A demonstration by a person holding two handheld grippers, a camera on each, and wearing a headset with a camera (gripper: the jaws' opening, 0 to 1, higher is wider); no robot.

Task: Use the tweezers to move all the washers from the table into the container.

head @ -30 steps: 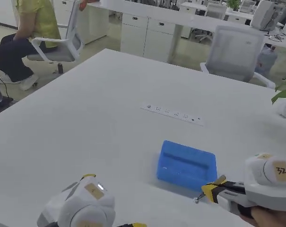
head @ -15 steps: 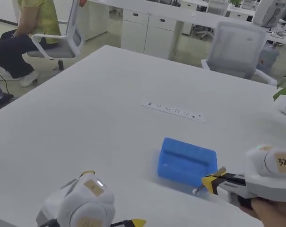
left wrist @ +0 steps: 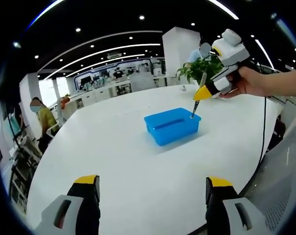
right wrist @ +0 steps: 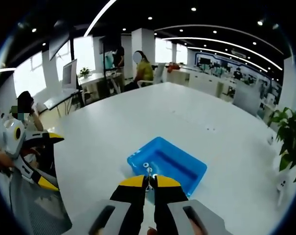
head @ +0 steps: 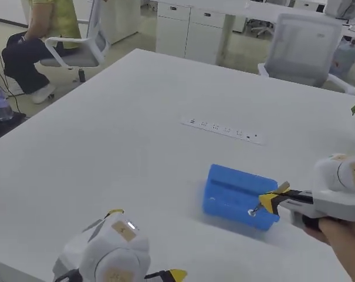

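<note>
The blue container [head: 231, 189] sits on the white table [head: 124, 135], also in the left gripper view [left wrist: 173, 128] and the right gripper view [right wrist: 173, 166]. My right gripper [head: 272, 201] is shut on the tweezers [head: 257, 208], whose tips hold a small washer [head: 252, 212] over the container's near right corner. In the right gripper view the gripper [right wrist: 148, 182] points down at that washer [right wrist: 147, 166] above the container's rim. My left gripper [head: 145, 243] is low at the front left, open [left wrist: 151, 182], with nothing between its jaws. It sees the right gripper [left wrist: 202, 93] above the container.
A flush socket strip [head: 224, 129] lies in the table beyond the container. Office chairs [head: 303, 50] stand at the far edge, and a person [head: 42, 35] sits at the far left. A plant [right wrist: 289, 142] stands at the table's right end.
My right gripper has moved up and forward with the tweezers, from beside the container's near side to over its near right corner. The head camera has shifted. The left gripper stays low.
</note>
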